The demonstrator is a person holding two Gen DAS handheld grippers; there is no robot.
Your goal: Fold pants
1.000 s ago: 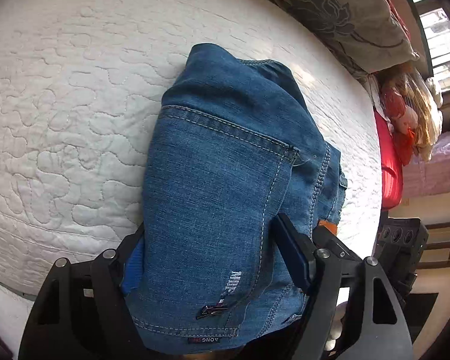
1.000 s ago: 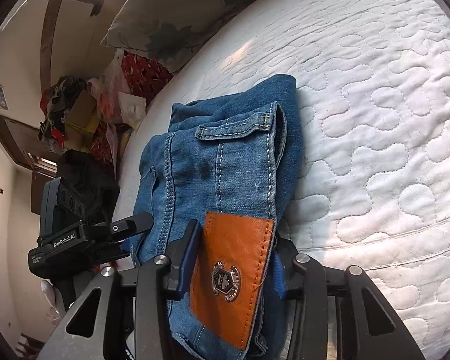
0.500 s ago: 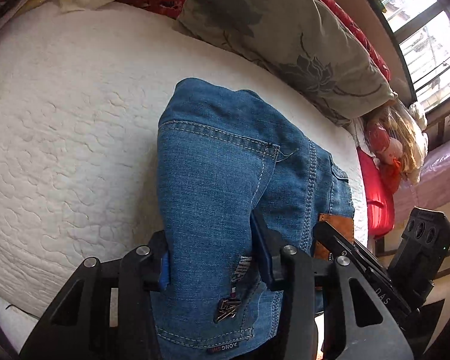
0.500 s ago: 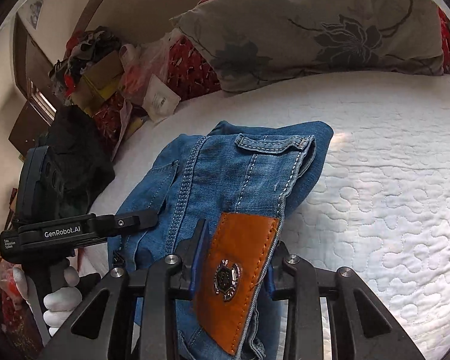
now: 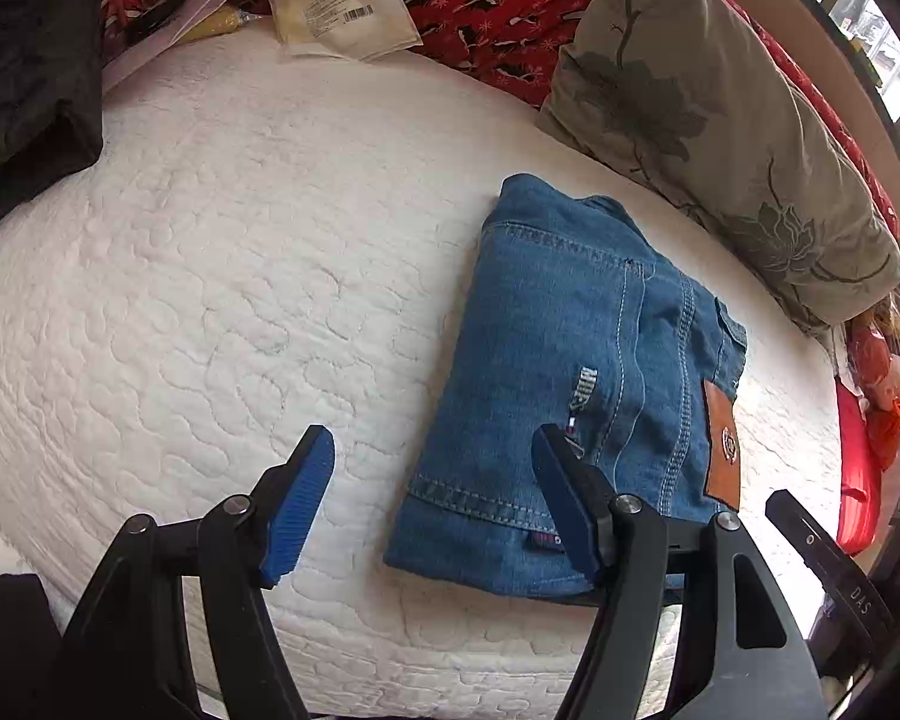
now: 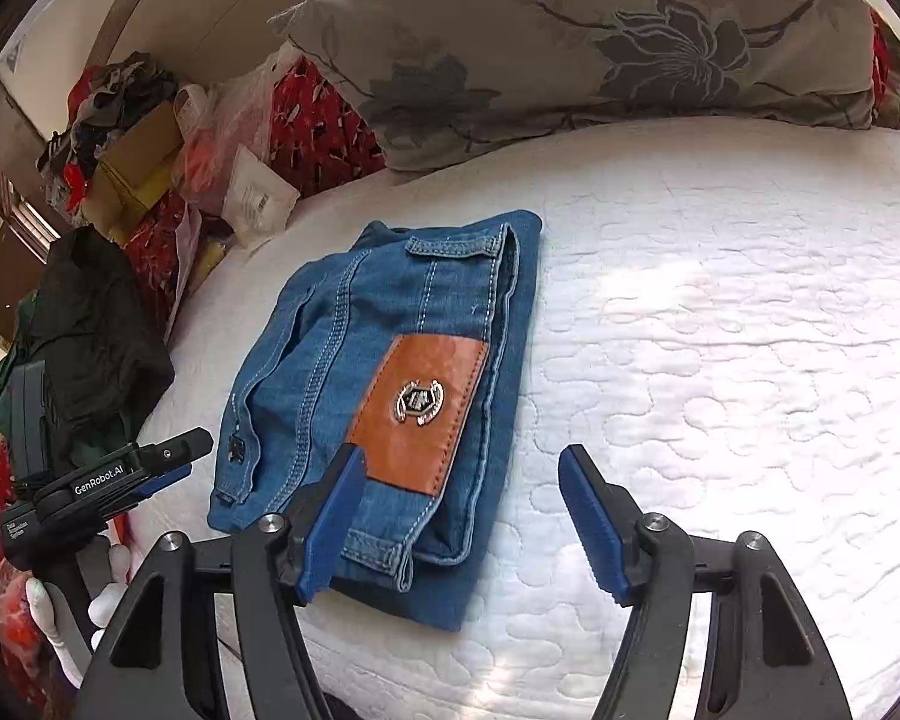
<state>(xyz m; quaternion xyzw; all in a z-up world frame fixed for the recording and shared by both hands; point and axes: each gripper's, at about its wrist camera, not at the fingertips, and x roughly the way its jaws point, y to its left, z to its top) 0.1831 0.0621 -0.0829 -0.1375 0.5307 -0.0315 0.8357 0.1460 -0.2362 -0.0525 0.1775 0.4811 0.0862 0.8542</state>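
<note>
- The folded jeans [image 5: 576, 372] lay as a compact bundle on the white quilted mattress [image 5: 210, 300], right of centre in the left wrist view and left of centre in the right wrist view, their long axis running from the near edge up toward the floral pillow [image 6: 570, 48].
- The left gripper [image 5: 432, 504] stood open, its jaws having just widened; only its right finger overlapped the bundle's near edge and nothing sat between the pads.
- The right gripper [image 6: 459, 516] was likewise open and just widened, the bundle's near right corner between the jaws but unpinched.
- Both grippers sat at the near short end, about equally close; the fold looked finished.
- Writing: "GenRobot.AI" on the left gripper in the right wrist view, "DAS" on the right gripper in the left wrist view; the leather patch [image 6: 417, 414] bore a metal crest, illegible.
</note>
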